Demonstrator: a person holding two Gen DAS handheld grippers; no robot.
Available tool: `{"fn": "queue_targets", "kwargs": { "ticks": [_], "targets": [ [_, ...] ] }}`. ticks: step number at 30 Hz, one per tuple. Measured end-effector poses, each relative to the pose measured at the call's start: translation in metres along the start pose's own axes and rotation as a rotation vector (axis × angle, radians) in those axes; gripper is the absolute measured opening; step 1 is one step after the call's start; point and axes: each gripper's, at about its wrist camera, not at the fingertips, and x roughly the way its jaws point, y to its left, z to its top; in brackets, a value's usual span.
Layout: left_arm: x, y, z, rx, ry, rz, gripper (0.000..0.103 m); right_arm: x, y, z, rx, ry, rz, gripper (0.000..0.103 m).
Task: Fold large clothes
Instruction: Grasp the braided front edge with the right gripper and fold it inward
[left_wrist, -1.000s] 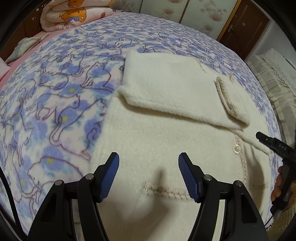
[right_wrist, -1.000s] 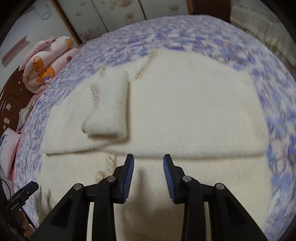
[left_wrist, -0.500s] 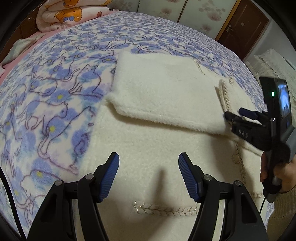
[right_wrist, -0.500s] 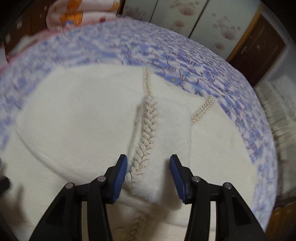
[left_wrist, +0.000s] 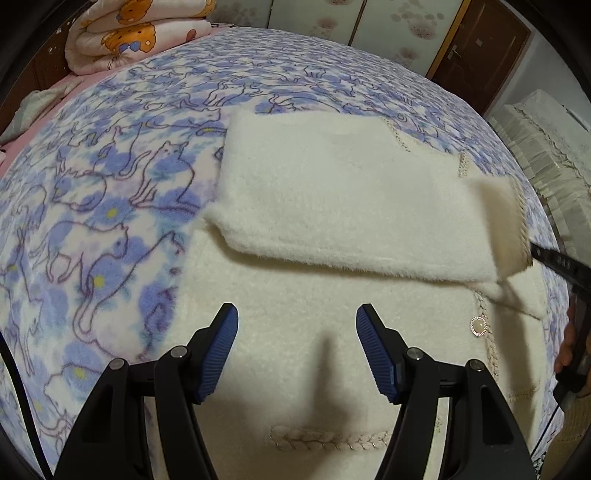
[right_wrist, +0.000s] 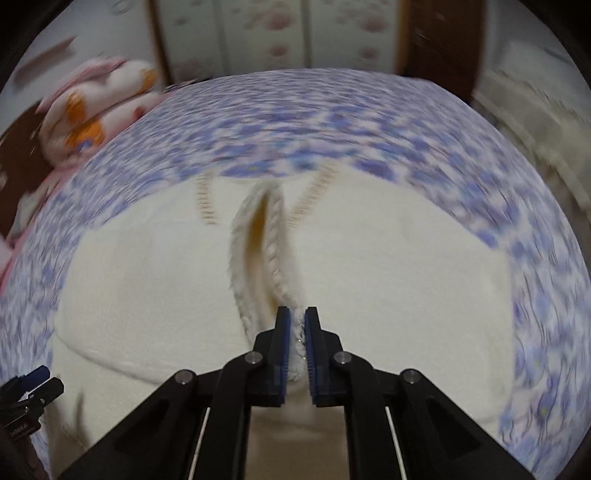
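Cardigan (left_wrist: 317, 332): cream, fluffy knit with braided trim, spread flat on the bed; one sleeve already lies folded across the chest.
Handling: soft, thick and floppy, probably light; it will sag wherever it is not held, and the fuzzy pile should give the pads good hold. Best taken by a firm edge, such as the braided cuff or hem.
Left gripper (left_wrist: 297, 349): nearest, hovering just above the cardigan's body, jaws wide apart, holding nothing.
Button (left_wrist: 477, 326): round, pale, on the front band to the right of the left gripper.
Right gripper (right_wrist: 297, 334): jaws pressed together on the braided edge of the sleeve cuff (right_wrist: 266, 243), which stands up on edge, raised off the body.
Sleeve (left_wrist: 354, 206): across the chest, its cuff end lifted at the far right.
Bed (left_wrist: 110, 192): blue cat-print blanket under the cardigan.
Quilt (left_wrist: 136, 33): folded, bear print, at the far corner.
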Motion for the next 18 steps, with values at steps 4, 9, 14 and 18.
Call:
{"fn": "queue_targets", "kwargs": {
  "ticks": [4, 9, 14, 18],
  "targets": [
    [0.007, 0.0, 0.014, 0.008, 0.001, -0.004, 0.065, 0.016, -0.044, -0.017, 0.11, 0.116, 0.027, 0.008],
    [0.025, 0.007, 0.05, 0.012, 0.006, -0.005, 0.065, 0.02, -0.07, -0.016, 0.272, 0.102, 0.169, 0.031],
    [0.047, 0.024, 0.089, -0.012, 0.034, -0.003, 0.065, 0.04, -0.07, 0.013, 0.338, 0.097, 0.266, 0.038],
    [0.069, 0.044, 0.111, -0.088, 0.092, -0.031, 0.065, 0.061, -0.053, 0.035, 0.315, 0.107, 0.331, 0.038]
  ]
}}
